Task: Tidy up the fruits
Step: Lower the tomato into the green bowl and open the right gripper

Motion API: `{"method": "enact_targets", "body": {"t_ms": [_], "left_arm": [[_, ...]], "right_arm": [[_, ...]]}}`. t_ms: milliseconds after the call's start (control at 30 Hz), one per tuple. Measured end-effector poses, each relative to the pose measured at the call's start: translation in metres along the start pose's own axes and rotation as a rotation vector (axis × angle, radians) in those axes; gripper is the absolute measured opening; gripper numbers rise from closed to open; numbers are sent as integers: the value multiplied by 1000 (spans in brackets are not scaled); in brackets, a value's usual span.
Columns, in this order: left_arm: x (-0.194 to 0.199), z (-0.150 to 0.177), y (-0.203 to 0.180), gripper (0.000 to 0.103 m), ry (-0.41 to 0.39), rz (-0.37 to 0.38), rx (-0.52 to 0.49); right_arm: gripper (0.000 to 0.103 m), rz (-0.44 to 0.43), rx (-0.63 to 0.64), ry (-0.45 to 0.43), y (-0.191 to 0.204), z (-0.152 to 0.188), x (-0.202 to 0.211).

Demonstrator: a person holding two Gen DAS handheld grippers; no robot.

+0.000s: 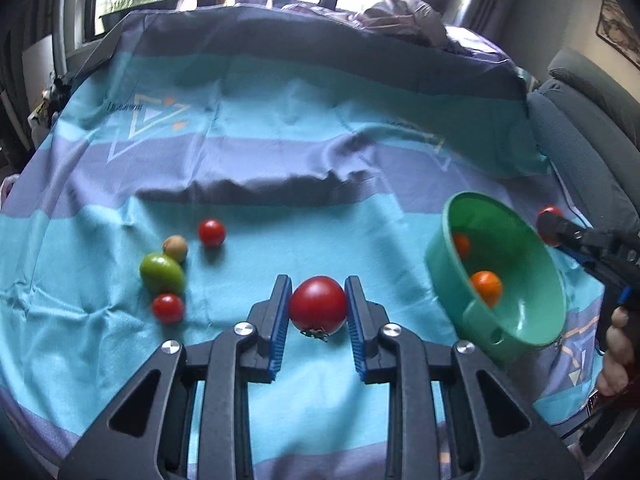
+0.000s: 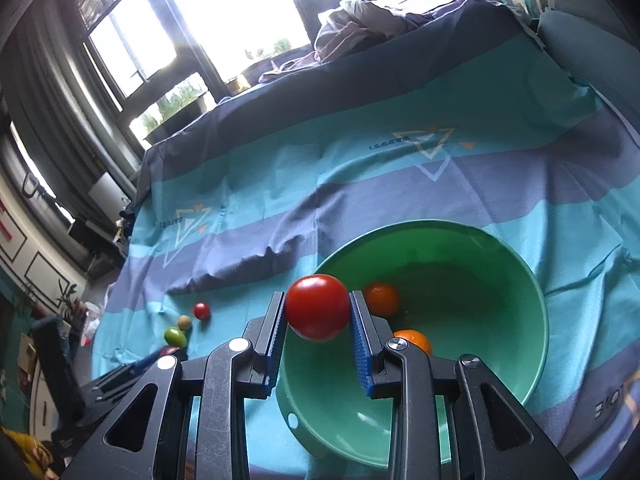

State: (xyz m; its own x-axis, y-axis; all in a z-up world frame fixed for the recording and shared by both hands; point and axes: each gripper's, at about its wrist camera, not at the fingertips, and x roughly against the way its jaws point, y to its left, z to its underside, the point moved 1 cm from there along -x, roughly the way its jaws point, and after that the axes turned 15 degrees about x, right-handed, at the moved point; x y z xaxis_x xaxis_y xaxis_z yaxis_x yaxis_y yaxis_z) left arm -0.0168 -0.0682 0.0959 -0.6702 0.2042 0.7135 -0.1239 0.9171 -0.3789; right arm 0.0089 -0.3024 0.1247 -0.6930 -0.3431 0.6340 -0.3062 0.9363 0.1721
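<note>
In the left wrist view my left gripper (image 1: 318, 304) stands around a large red tomato (image 1: 318, 304) that lies on the blue striped cloth (image 1: 280, 160); its pads sit close on both sides. To the left lie a green fruit (image 1: 161, 273), a small brown fruit (image 1: 175, 248) and two small red tomatoes (image 1: 211, 233) (image 1: 168, 308). The green bowl (image 1: 500, 276) at the right holds two orange fruits (image 1: 486, 286). In the right wrist view my right gripper (image 2: 318, 312) is shut on a red tomato (image 2: 317, 306), held over the near rim of the bowl (image 2: 500, 340).
The cloth covers a bed. A grey chair (image 1: 576, 128) stands at the right edge. A bundle of clothes (image 1: 400, 20) lies at the far side under the windows. The left gripper's body shows at the lower left of the right wrist view (image 2: 60, 380).
</note>
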Motion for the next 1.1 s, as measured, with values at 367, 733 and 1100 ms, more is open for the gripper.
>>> {"method": "enact_targets", "body": {"t_ms": [367,733,1100], "left_arm": [[-9,5,-99,27,10,140,-143],[-48,21,-131,27,91,144,-202],[-60,29,-138,27,131,145,-220]], "right_arm": [[32,57,-73,22,-31,8,2],[32,133,-120,98,-61,18,-12],[32,179,-118,167,-69,24,-28]]}}
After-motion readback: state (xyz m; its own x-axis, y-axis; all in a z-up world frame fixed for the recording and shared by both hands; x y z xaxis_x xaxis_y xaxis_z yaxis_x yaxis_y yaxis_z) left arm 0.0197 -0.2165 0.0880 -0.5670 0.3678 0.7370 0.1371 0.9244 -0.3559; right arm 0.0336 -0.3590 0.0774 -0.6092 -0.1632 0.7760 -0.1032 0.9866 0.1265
